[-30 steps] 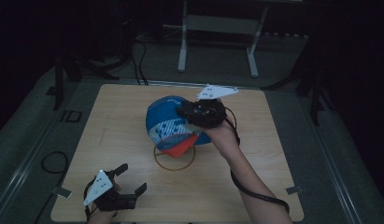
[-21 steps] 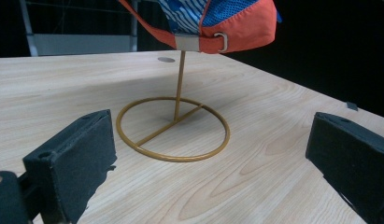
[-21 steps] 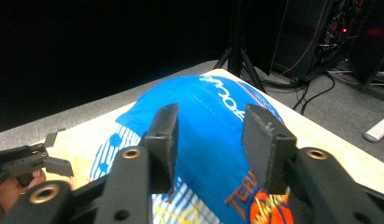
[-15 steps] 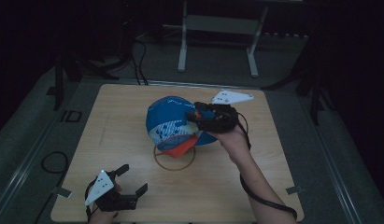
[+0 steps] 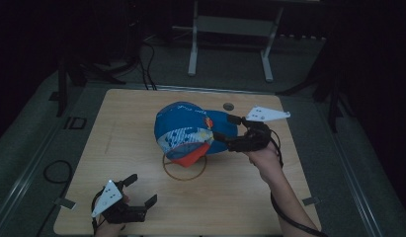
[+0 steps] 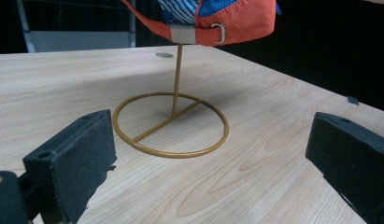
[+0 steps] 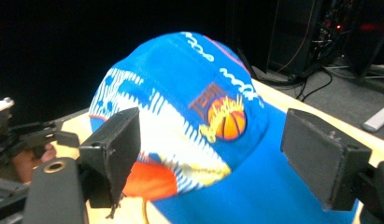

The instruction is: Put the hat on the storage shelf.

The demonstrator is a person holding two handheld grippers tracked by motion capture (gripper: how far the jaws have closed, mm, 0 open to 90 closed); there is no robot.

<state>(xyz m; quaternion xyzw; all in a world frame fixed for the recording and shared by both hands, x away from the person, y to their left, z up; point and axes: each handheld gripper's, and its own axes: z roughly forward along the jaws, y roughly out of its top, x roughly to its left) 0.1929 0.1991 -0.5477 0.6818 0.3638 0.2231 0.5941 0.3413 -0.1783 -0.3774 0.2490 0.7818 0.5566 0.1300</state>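
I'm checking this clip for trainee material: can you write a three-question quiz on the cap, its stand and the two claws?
1. True or false: the right claw is clamped on the cap.
2. What carries the cap above the table?
A. a stack of books
B. a thin wire stand with a ring base
C. the left claw
3. What picture is printed on the cap?

Key
1. False: its jaws stand wide, having just been opening, and the pads sit apart from the cap.
2. B: the left claw is open near the table's front edge, away from the stand.
3. A basketball, under lettering.
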